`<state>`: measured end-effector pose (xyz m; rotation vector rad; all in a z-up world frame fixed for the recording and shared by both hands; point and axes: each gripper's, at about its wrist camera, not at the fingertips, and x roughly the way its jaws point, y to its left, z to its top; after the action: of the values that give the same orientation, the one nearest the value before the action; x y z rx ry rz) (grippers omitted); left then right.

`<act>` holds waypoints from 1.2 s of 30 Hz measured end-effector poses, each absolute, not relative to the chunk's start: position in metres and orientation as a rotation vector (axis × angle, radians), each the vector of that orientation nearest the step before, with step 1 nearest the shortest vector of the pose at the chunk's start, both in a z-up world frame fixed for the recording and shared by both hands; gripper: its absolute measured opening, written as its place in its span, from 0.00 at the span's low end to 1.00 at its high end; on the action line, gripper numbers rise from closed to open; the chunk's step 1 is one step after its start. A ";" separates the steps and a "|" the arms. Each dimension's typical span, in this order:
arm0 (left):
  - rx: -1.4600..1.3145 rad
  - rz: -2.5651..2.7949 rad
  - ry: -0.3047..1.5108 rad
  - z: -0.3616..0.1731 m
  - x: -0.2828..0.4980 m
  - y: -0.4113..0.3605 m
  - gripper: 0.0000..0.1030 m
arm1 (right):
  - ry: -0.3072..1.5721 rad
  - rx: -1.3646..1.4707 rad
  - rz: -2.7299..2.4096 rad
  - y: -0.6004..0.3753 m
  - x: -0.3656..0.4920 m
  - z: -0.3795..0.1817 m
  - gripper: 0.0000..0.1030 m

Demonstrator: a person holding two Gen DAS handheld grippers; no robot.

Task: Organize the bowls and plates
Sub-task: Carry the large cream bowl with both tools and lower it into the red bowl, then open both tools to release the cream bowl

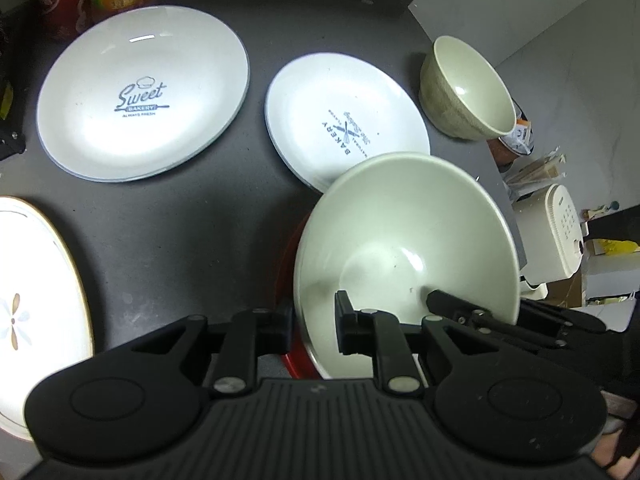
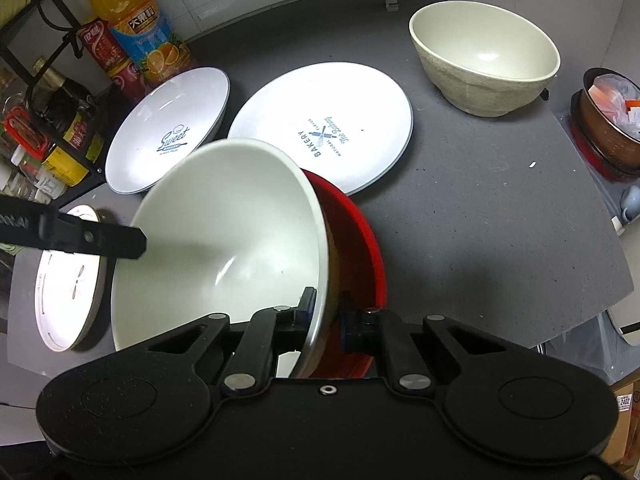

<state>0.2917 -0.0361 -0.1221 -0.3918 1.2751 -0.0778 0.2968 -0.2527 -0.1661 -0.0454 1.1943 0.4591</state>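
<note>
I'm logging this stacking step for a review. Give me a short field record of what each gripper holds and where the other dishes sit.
left gripper: shut on rim of pale green glazed bowl
right gripper: shut on the same bowl's opposite rim
bowl pose: tilted, over red bowl
beyond: two white printed bakery plates, side by side
far right: cream textured bowl, upright
near left: white gold-rimmed plate
surface: dark grey tabletop

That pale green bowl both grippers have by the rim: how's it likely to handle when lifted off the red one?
The pale green bowl is likely rigid: its thin rim holds shape between the right gripper fingers. Its glossy glaze probably makes it slippery, so a rim pinch may pivot. Already tilted in the red bowl, it may swing or scrape; likely chips if dropped.
</note>
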 end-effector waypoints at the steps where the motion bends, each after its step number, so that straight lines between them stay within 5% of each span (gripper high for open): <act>1: -0.395 -0.077 1.272 -0.120 0.291 -0.035 0.17 | 1.199 -0.040 0.460 -0.253 0.298 -0.166 0.14; 7: -0.374 -0.061 1.233 -0.106 0.289 -0.031 0.26 | 1.149 -0.038 0.483 -0.256 0.297 -0.152 0.36; 25: -0.372 -0.005 1.174 -0.095 0.308 -0.030 0.37 | 1.052 0.072 0.475 -0.302 0.318 -0.127 0.38; 36: -0.339 -0.031 1.149 -0.088 0.334 -0.061 0.43 | 1.031 0.140 0.353 -0.349 0.350 -0.137 0.59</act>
<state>0.3336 -0.0614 -0.0884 -0.3393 1.1490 -0.0314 0.3502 -0.3494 -0.1370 0.1398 1.0309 0.3525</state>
